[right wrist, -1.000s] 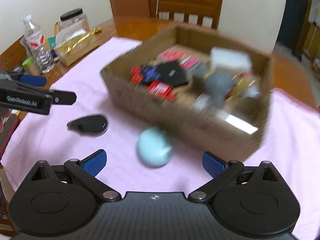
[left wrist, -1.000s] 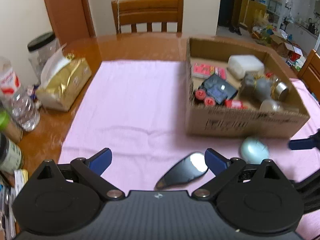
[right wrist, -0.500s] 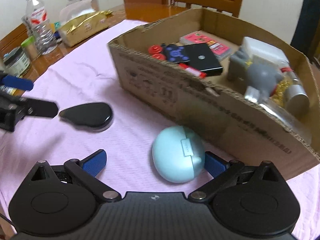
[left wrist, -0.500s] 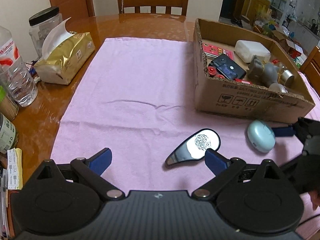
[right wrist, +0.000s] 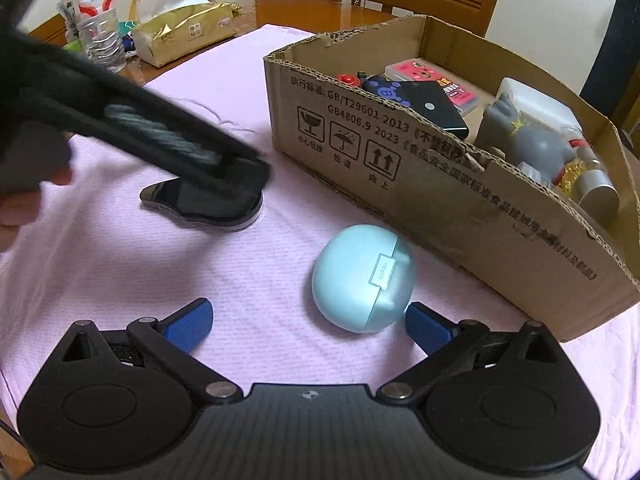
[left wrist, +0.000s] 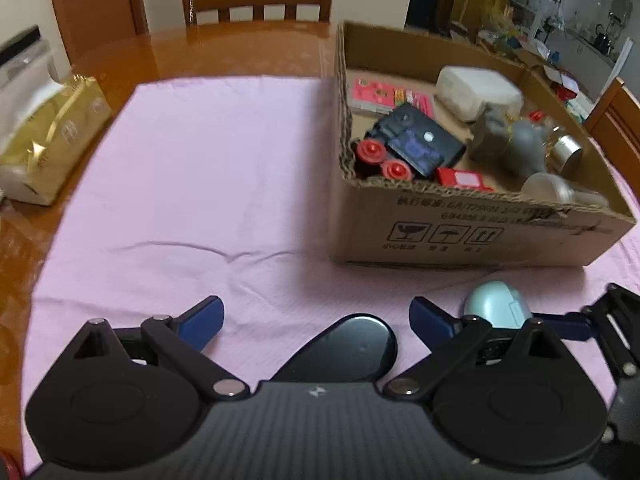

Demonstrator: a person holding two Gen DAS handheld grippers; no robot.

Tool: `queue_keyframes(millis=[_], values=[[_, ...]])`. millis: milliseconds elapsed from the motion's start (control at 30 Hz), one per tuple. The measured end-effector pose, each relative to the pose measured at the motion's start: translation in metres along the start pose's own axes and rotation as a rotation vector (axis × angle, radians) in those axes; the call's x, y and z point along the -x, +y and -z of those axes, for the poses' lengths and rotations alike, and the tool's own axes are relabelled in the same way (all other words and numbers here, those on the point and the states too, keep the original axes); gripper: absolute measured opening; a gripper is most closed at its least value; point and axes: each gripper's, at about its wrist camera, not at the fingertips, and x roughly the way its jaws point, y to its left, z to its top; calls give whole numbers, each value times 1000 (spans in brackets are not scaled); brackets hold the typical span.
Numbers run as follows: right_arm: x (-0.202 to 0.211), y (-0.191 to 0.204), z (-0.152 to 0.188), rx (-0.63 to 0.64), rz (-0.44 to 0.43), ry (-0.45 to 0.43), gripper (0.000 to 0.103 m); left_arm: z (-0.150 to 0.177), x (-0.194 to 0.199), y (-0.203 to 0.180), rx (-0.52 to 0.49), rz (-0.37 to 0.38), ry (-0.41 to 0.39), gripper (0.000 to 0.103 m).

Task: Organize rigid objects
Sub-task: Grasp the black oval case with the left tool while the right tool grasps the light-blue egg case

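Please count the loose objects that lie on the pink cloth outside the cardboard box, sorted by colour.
Black: 1, the teardrop-shaped object under the left gripper
Light blue: 1, the round case between the open right gripper fingers
Total: 2

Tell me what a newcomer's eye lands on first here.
First, the cardboard box crammed with toys and small items, sitting on the pink cloth. Next, two loose things in front of it: a pale blue case between the open right gripper fingers, and a glossy black teardrop-shaped object between the open left gripper fingers.
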Motion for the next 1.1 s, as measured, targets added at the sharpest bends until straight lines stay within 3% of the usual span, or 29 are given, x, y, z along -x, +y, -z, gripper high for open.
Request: queue_keyframes(millis=[500,700,833,1100], values=[[4,-2,6,-8,5,-28,103,42,19,10,-66,-116,-8,101],[8,-1,15,-15,8,-70,103,46,22,17,-28,-119,0,102],[7,-1,12,-11,5,-61,103,44,20,25,35,-87,23,102],[3,-3,6,1,-2,-59,103,42,20,19,55,-95,39,99]])
